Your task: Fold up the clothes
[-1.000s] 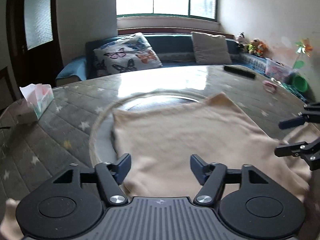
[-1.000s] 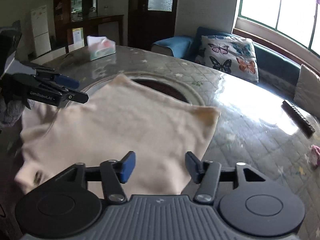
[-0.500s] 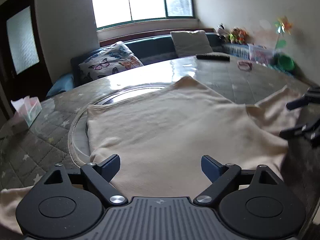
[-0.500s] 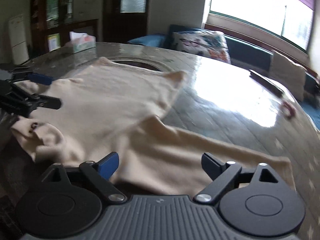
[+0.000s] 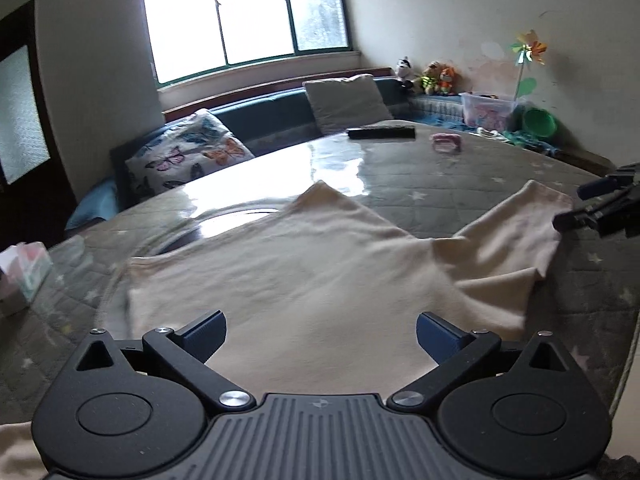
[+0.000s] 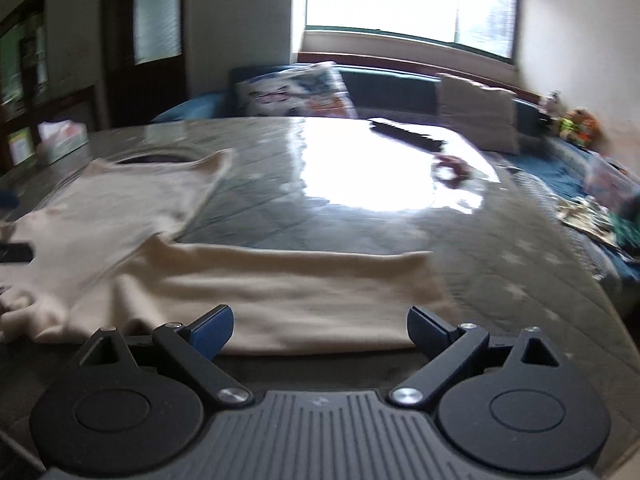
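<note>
A cream long-sleeved top (image 5: 304, 276) lies spread flat on the round table (image 5: 460, 176). Its body faces my left gripper (image 5: 320, 336), which is open wide and empty just above the near edge of the cloth. One sleeve (image 6: 288, 292) stretches across in front of my right gripper (image 6: 318, 330), which is open and empty at the sleeve's near edge. The right gripper also shows at the right edge of the left wrist view (image 5: 600, 208), beside the sleeve end (image 5: 528, 216). The right wrist view is blurred.
A black remote (image 5: 380, 133) and a pink hair tie (image 5: 446, 143) lie at the table's far side. A tissue box (image 5: 22, 276) stands at the left. A round glass inset (image 5: 224, 222) sits under the top's far edge. A sofa with cushions (image 5: 188, 156) runs behind.
Both grippers have opened wider and let go of the top. They have swung apart, the right one toward the sleeve, which now lies spread out to the right.
</note>
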`<state>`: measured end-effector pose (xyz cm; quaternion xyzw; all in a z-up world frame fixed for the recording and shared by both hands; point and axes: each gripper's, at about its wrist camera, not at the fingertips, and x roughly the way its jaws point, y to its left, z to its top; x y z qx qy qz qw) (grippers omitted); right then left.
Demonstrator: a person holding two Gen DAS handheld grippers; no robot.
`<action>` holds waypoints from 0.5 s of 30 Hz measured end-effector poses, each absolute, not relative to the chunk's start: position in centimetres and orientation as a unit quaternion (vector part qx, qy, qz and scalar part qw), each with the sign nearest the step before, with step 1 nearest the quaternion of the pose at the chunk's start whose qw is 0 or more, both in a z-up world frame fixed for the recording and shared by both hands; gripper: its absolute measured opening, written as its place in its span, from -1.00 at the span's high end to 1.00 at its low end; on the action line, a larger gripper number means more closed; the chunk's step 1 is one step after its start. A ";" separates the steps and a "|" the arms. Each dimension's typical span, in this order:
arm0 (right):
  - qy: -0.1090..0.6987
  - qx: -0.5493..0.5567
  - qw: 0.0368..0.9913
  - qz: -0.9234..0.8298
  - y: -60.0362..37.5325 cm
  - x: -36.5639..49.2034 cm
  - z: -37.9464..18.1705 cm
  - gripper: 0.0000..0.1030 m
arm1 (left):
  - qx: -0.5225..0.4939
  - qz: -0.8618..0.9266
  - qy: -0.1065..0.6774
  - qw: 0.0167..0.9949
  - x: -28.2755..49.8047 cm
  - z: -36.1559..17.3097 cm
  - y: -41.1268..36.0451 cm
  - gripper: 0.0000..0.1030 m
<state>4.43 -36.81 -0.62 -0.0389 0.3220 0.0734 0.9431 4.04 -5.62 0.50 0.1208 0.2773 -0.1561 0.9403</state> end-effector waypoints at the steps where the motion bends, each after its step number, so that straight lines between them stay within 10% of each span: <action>1: 0.321 -0.033 0.944 0.063 -37.4 4.6 -0.6 -0.86 | 0.120 -0.159 0.280 0.939 4.1 0.4 -5.9 -1.00; 8: 0.332 0.020 0.943 0.007 -40.5 6.0 -1.6 -0.75 | 0.120 -0.170 0.295 0.933 4.2 -0.7 -7.2 -1.00; 15: 0.329 0.038 0.943 -0.013 -41.0 6.1 -2.3 0.17 | 0.134 -0.175 0.305 0.927 4.0 -1.5 -7.8 -1.00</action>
